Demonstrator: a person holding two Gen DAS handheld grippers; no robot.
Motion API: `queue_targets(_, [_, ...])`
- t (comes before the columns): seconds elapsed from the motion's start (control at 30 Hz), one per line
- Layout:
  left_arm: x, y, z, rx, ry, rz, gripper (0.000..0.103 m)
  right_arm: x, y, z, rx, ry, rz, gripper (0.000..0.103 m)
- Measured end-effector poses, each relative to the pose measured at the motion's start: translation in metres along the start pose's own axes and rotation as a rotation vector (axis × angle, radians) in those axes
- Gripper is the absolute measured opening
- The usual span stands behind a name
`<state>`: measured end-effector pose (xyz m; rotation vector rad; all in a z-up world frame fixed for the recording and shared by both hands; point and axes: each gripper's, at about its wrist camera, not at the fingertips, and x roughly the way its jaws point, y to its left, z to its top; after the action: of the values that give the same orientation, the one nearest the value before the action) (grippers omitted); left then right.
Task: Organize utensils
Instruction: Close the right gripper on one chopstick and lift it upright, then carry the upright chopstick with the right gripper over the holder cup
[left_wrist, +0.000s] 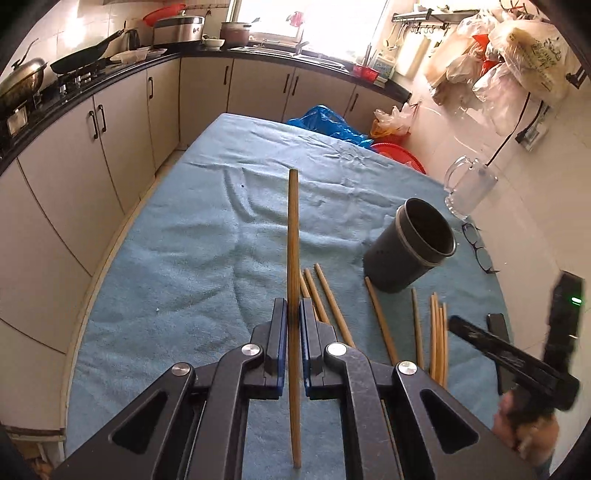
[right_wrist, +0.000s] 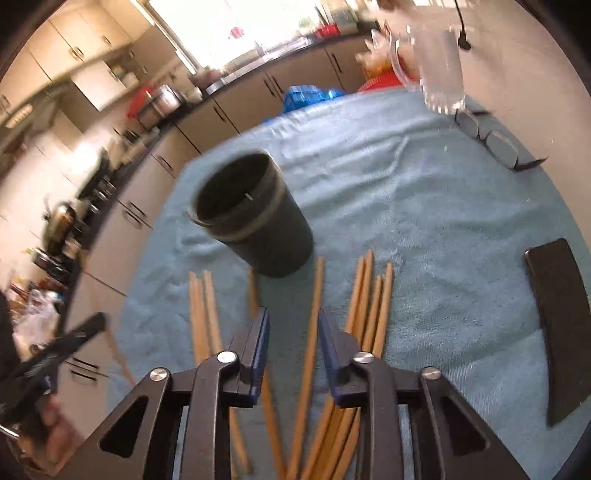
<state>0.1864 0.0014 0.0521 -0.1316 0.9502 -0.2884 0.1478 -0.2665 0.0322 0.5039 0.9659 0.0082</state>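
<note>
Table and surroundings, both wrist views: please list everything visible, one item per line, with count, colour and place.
held chopstick: one, tan, clamped in left gripper
loose chopsticks: about nine, tan, on cloth before holder
utensil holder: one, dark grey, upright, mid-table
cloth: one, blue, covering table
glass mug: one, clear, table's right edge
eyeglasses: one pair, dark, beside mug
phone: one, black, near right
left gripper: black, shut
right gripper: black, open over chopsticks
</note>
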Motion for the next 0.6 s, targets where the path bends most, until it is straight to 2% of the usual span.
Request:
queue_targets(0.13, [-0.001,0.0,0.0,-0.007,-0.003,-0.014,0.006,0.032,0.001,0.007,-0.018,0.071,-0.062,0.031])
queue_targets(0.27, [-0.003,0.001,0.0,-0.005,-0.007,-0.02,0.006,0.053,0.006,0.009,-0.064,0.096,-0.144,0.031])
queue_targets(0.33, [-0.004,0.0,0.0,-0.004,-0.007,-0.021,0.006,0.061,0.006,0.007,-0.069,0.115,-0.155,0.025])
queue_targets(0.4, [-0.006,-0.001,-0.001,-0.001,-0.009,-0.027,0.006,0.063,0.008,0.006,-0.092,0.107,-0.179,0.008])
queue_targets(0.47, [-0.008,-0.001,-0.001,0.0,-0.012,-0.03,0.006,0.063,0.008,0.004,-0.086,0.115,-0.151,0.008])
queue_targets(0.6, [-0.018,0.0,-0.002,-0.004,-0.028,-0.037,0.006,0.047,0.006,0.0,-0.07,0.077,-0.106,0.007])
